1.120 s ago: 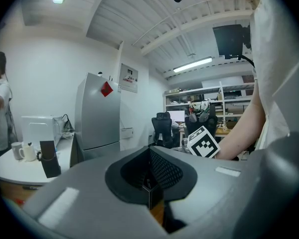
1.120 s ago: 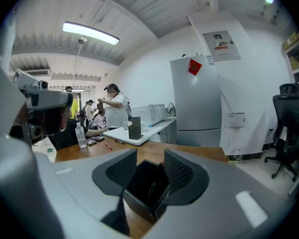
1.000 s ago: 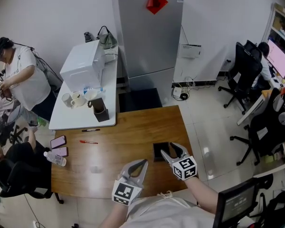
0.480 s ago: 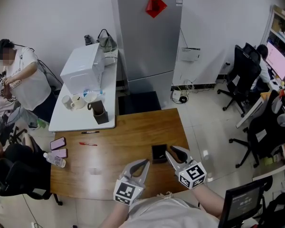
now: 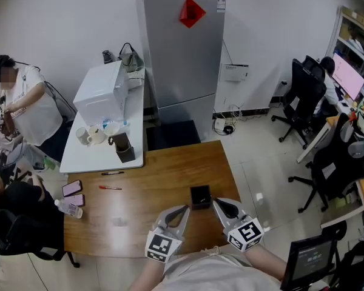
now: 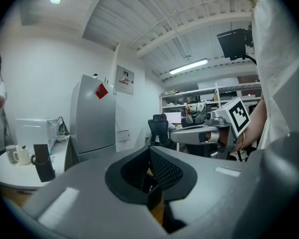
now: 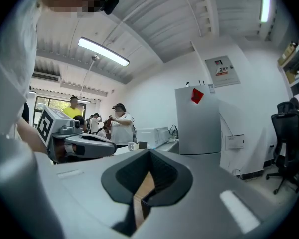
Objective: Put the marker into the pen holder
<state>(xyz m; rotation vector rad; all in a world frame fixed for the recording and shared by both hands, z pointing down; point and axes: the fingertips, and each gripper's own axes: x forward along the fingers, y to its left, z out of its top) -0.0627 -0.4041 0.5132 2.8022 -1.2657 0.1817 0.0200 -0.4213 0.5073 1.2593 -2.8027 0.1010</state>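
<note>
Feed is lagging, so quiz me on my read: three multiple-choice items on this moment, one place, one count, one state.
1. The pen holder stands: A) atop the fridge; B) on the wooden table, just ahead of the left tool and right tool; C) on the floor.
2. Phones on the wooden table: A) none; B) two; C) four.
3. The right tool is: A) shut, empty; B) wide open; C) shut on a phone.
Answers: B, it sits off their tips; B, both lie at the left edge; A, its jaws meet on nothing.

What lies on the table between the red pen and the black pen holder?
Nothing: the head view shows bare table top from the red pen to the black pen holder.
</note>
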